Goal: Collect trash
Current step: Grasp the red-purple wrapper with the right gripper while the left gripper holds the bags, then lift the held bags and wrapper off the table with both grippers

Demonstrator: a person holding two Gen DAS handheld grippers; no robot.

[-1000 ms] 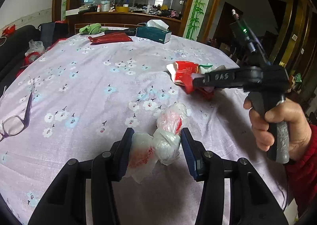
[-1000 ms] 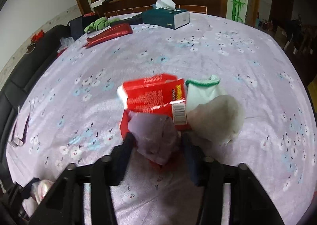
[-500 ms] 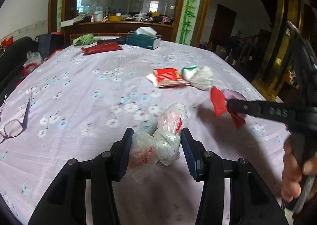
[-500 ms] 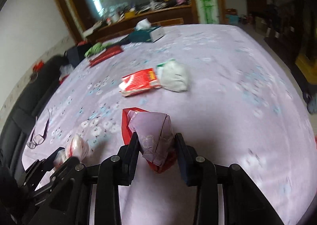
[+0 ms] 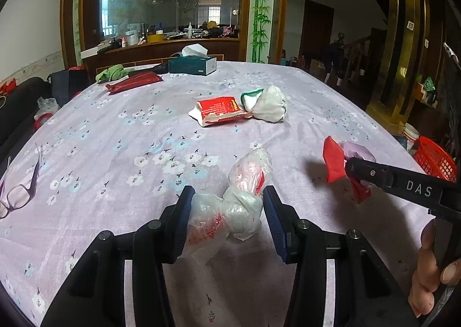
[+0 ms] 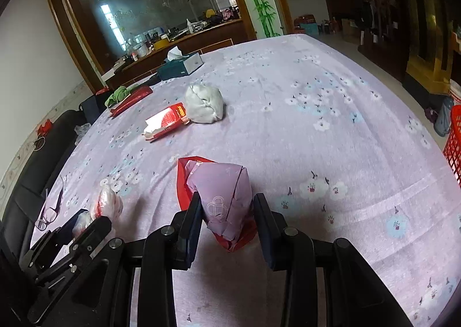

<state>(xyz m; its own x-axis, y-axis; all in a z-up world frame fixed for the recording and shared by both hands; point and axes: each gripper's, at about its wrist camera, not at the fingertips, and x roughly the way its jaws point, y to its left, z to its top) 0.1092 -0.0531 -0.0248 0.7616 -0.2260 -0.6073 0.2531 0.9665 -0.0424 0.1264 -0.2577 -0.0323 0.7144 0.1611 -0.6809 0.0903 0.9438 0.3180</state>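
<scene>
Left gripper (image 5: 226, 211) clamped a knotted clear plastic bag (image 5: 230, 206); right gripper (image 6: 226, 211) pinched a lilac-and-red crumpled wrapper (image 6: 222, 191), both above the floral tablecloth (image 6: 317, 102). Slippery film risked sliding out mid-carry.
</scene>
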